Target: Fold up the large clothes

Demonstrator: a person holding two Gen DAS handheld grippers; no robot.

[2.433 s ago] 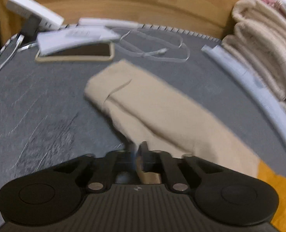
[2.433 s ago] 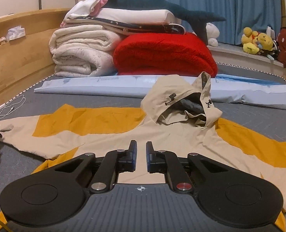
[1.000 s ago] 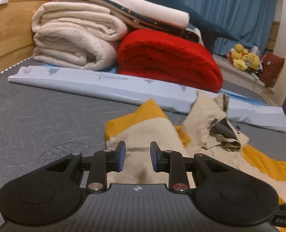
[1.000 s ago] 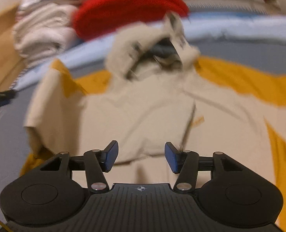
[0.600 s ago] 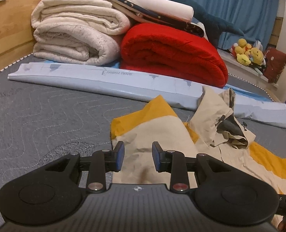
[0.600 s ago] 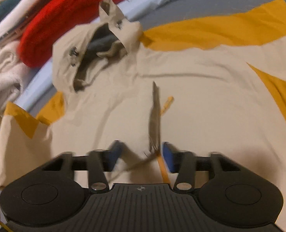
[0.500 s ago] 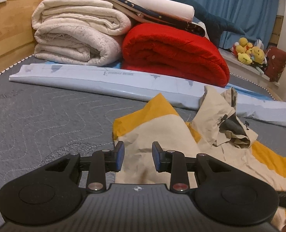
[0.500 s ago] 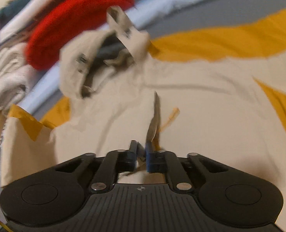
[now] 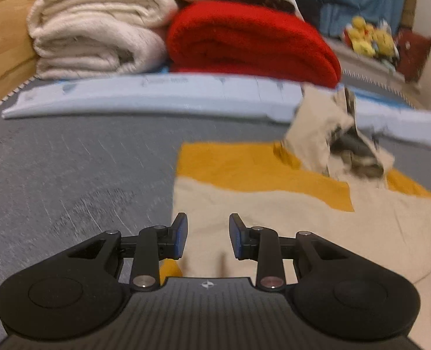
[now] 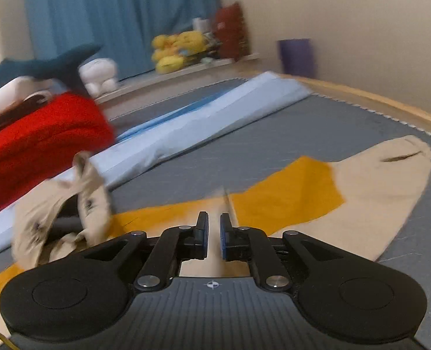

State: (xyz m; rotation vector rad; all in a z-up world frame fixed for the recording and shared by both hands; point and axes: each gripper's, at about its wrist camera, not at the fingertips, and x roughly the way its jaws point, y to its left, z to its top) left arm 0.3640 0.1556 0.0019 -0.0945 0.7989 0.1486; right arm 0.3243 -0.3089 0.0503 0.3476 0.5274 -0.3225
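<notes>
My left claw (image 9: 206, 234) hangs open over the jacket (image 9: 273, 204); my right claw (image 10: 214, 233), jaws just closing, pinches a jacket fold.

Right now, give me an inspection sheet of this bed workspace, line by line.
Surface: grey quilted mattress, wooden frame around it.
Job's things: beige and mustard hooded jacket spread flat; hood rumpled; one sleeve stretched out to the side.
Clutter: folded cream blankets, red blanket, long pale blue roll, blue shark plush.
Grippers: left gripper open above the jacket, holding nothing; right gripper nearly shut just after closing, a thin ridge of jacket fabric at its tips, grip not certain.
Cables: nothing seen.
Surroundings: blue curtain, yellow plush toys on a ledge, purple bin.
</notes>
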